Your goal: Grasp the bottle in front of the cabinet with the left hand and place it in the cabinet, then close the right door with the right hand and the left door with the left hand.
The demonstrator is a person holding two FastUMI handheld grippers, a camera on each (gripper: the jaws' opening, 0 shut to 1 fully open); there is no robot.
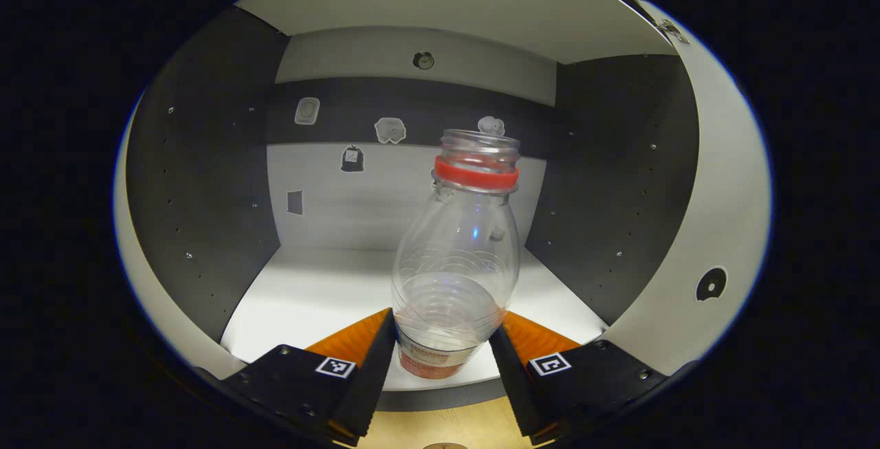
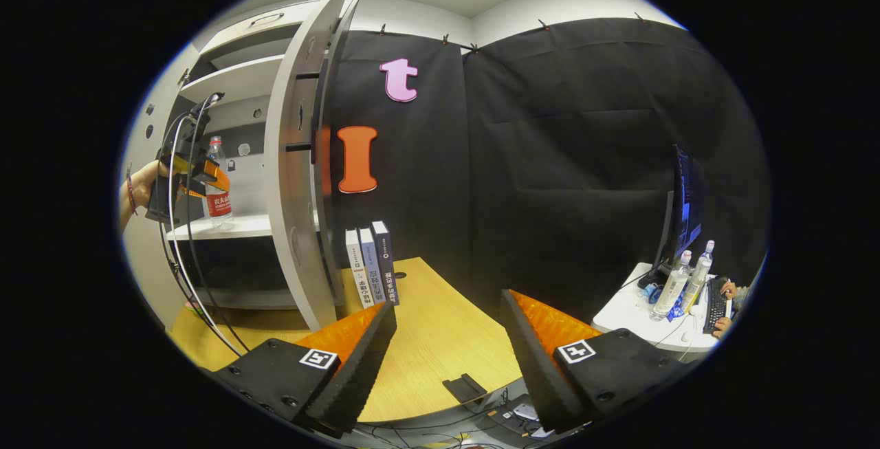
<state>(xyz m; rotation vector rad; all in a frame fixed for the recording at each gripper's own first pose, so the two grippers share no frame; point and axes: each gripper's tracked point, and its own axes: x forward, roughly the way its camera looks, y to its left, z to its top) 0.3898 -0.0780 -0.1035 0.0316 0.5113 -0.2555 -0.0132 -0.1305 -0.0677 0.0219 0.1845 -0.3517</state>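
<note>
The cabinet [image 1: 206, 181] is the largest thing in the left gripper view: dark side walls, a grey-and-dark back panel stuck with small stickers, and a white shelf [image 1: 309, 298] at the bottom. In the right gripper view the same cabinet [image 2: 227, 84] stands at the left end of a wooden table [image 2: 440, 339], its right door [image 2: 295, 160] swung wide open and seen almost edge-on. Three books [image 2: 372, 263] stand upright on the table just beside that door's lower edge.

At the far right of the right gripper view a monitor [image 2: 684, 208], a keyboard [image 2: 715, 301] and two small bottles sit on a white desk [image 2: 639, 318], where a person's hands rest at the keyboard.

The right gripper [image 2: 447, 339] hangs above the table with its fingers spread wide, pinching nothing.

The left gripper [image 1: 443, 353] is pressed onto the lower body of the clear plastic bottle [image 1: 457, 256], one finger on either side at the label. The bottle has a red neck ring and no cap, stands nearly upright with a slight tilt, and sits at the front edge of the shelf. In the right gripper view a hand [image 2: 141, 188] holds this gripper at the bottle [image 2: 218, 184] on the shelf.
</note>
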